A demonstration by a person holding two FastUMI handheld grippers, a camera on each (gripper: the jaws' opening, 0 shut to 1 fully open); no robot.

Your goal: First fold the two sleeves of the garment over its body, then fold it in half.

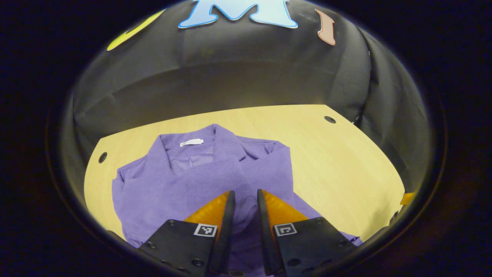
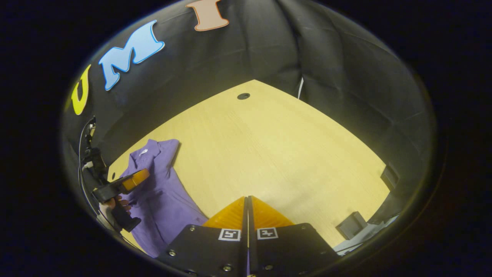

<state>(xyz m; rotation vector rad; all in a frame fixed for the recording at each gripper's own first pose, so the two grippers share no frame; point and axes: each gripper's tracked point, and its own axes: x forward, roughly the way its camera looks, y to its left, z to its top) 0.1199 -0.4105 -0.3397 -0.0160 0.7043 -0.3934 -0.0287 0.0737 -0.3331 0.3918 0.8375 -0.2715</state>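
Note:
A purple garment (image 1: 192,181) lies on the wooden table (image 1: 338,165), collar and white label at the far end, with cloth folded across its body. My left gripper (image 1: 246,194) hovers over the garment's near middle, open, with purple cloth showing in the gap between its fingers. In the right gripper view the garment (image 2: 161,196) lies at the left, and the left gripper (image 2: 136,177) sits above it, held by a hand (image 2: 115,204). My right gripper (image 2: 246,198) is shut over bare table (image 2: 276,154) just right of the garment's edge, with nothing visibly held at its tips.
Round holes sit in the tabletop (image 1: 329,119), (image 1: 102,157). Dark blocks (image 2: 351,224) stand at the table's right edge in the right gripper view. A cable (image 2: 81,150) hangs by the left gripper. Black cloth walls close in the table's far sides.

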